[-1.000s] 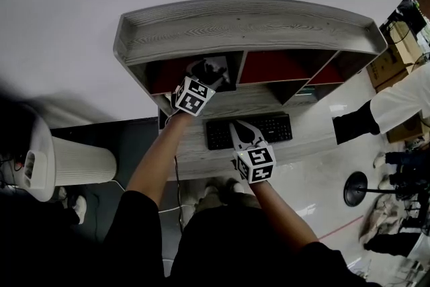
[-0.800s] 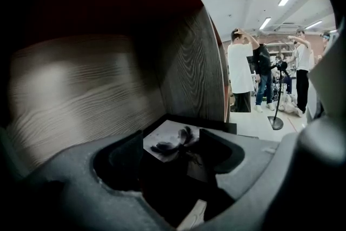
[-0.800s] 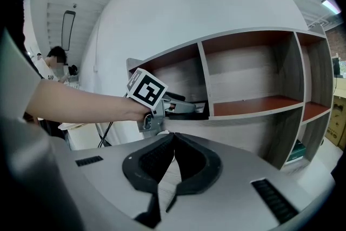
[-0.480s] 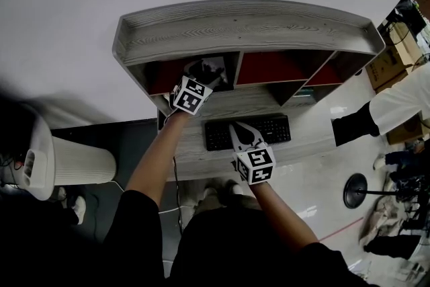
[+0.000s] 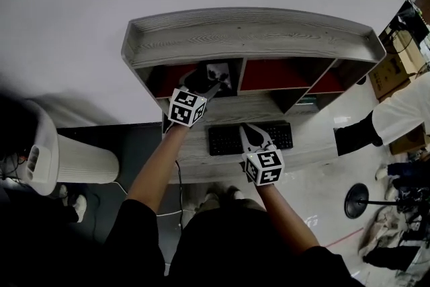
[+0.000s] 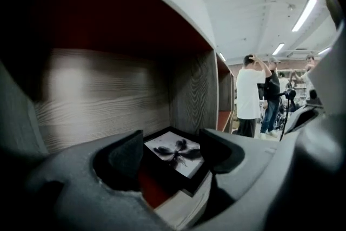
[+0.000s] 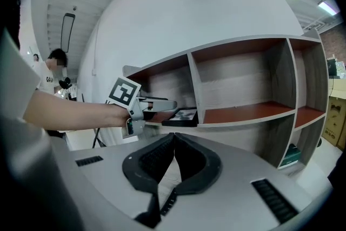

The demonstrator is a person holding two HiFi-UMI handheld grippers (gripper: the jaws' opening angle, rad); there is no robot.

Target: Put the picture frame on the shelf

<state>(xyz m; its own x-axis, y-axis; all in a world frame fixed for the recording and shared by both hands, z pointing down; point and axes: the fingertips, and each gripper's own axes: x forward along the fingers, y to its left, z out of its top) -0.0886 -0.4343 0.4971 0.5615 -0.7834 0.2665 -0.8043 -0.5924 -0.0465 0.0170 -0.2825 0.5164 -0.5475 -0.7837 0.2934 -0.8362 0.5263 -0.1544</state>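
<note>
The picture frame [image 5: 220, 73], black-edged with a dark print on white, lies flat on the red floor of the left compartment of the grey wooden shelf [image 5: 248, 33]. In the left gripper view the picture frame [image 6: 178, 155] lies just beyond the jaws, its near corner at the shelf edge. My left gripper [image 5: 209, 85] is open at the compartment's mouth, jaws apart and holding nothing. The right gripper view shows the left gripper [image 7: 162, 105] beside the picture frame [image 7: 181, 116]. My right gripper [image 7: 174, 143] is shut and empty, hovering over the keyboard [image 5: 228, 139].
The shelf stands on a narrow grey desk [image 5: 201, 161]. Two more red-floored compartments [image 7: 243, 111] open to the right. A white ribbed appliance [image 5: 74, 159] stands on the floor at left. A person's white sleeve [image 5: 403, 101] and cardboard boxes [image 5: 386, 64] are at right.
My left gripper has drawn back slightly toward me from the frame, which stays on the shelf. The right gripper has barely moved. The head view has shifted a little.
</note>
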